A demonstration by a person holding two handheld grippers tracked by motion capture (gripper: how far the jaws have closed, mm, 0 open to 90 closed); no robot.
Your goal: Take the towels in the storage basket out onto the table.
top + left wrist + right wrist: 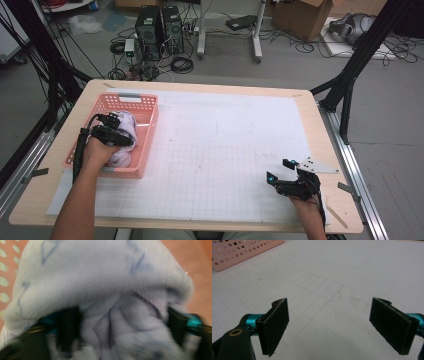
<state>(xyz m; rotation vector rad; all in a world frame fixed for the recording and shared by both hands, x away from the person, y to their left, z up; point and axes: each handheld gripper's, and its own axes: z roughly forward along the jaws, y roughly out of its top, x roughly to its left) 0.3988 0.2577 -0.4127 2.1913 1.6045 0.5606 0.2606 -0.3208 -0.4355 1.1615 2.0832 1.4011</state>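
My left gripper (119,131) was down in the pink basket (142,102), jaws half-closed around the pale cloth (105,290), not yet lifted; right gripper (329,325) idled wide open, well right of the basket

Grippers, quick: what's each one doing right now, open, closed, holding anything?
Left gripper: in the pink basket, jaws around the pale cloth; a firm grip cannot be told.
Right gripper: open, holding nothing, over the white mat.

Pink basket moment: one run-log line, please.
left tongs: around white cloth in pink basket | right tongs: open, empty, over grid mat
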